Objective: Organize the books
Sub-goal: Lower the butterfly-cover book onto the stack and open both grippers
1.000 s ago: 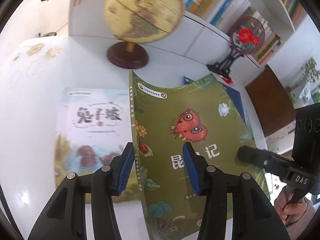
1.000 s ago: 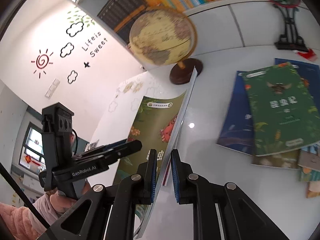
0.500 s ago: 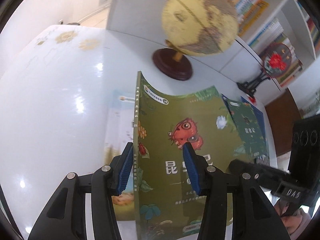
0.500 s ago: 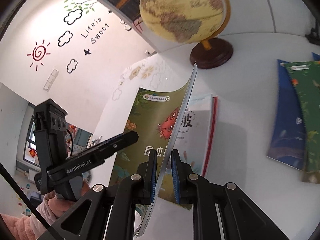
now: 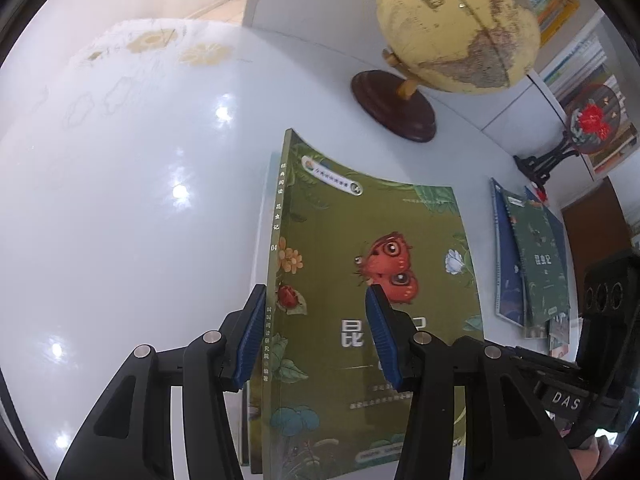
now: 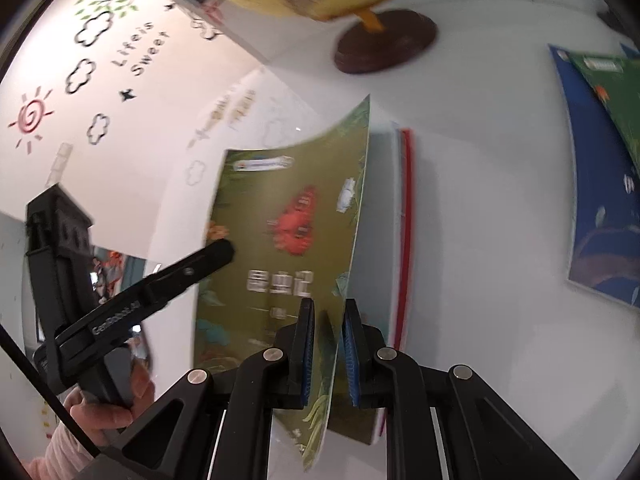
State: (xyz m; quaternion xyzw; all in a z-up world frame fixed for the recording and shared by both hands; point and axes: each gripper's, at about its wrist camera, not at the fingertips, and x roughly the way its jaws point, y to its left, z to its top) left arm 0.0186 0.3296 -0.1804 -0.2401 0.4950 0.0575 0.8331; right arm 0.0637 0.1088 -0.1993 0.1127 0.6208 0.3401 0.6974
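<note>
Pinching green book (image 6: pixel 280 240) edge, right gripper (image 6: pixel 329 348) jaws nearly closed

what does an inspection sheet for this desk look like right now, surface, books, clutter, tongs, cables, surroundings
surface: glossy white table, ceiling lights reflected in it
job's things: olive green book held tilted above a book with a red edge lying flat; pile of blue and green books lying further right
clutter: globe on a dark wooden base; red fan ornament on a black stand
tongs: right tongs shut on the olive green book's edge; left tongs straddle its spine, contact with pads unclear
cables: black cable by the hand holding the left tongs
surroundings: bookshelves behind the table; wall decals of sun, clouds, lettering
</note>
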